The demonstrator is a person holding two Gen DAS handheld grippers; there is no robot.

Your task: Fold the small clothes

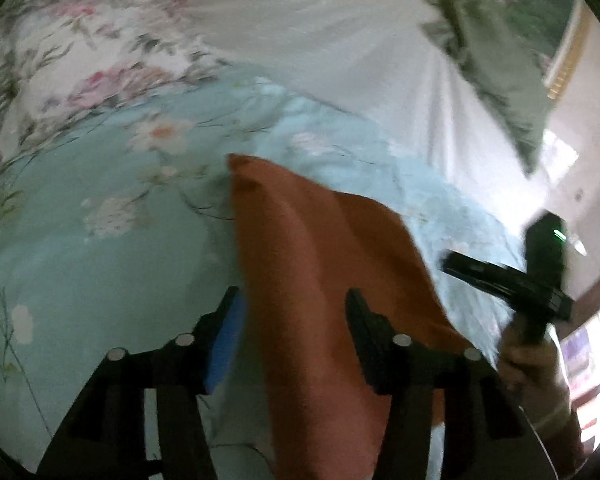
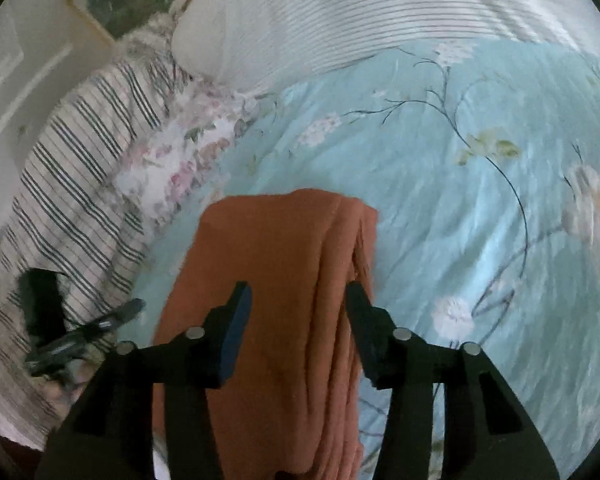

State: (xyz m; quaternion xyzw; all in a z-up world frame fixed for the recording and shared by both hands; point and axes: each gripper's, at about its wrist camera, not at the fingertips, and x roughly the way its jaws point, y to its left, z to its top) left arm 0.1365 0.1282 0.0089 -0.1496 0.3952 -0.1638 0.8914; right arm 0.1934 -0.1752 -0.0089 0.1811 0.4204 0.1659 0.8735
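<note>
Between the parted, empty jaws of the right gripper (image 2: 296, 320) and of the left gripper (image 1: 292, 328): the rust-orange garment (image 2: 276, 288), lying on the pale blue floral bedspread (image 2: 440, 208), long axis running straight ahead along the fingers, far edge already doubled over. Neither side clearly nearer. Beyond, a striped pillow (image 2: 80, 168). No readable label or writing anywhere.
</note>
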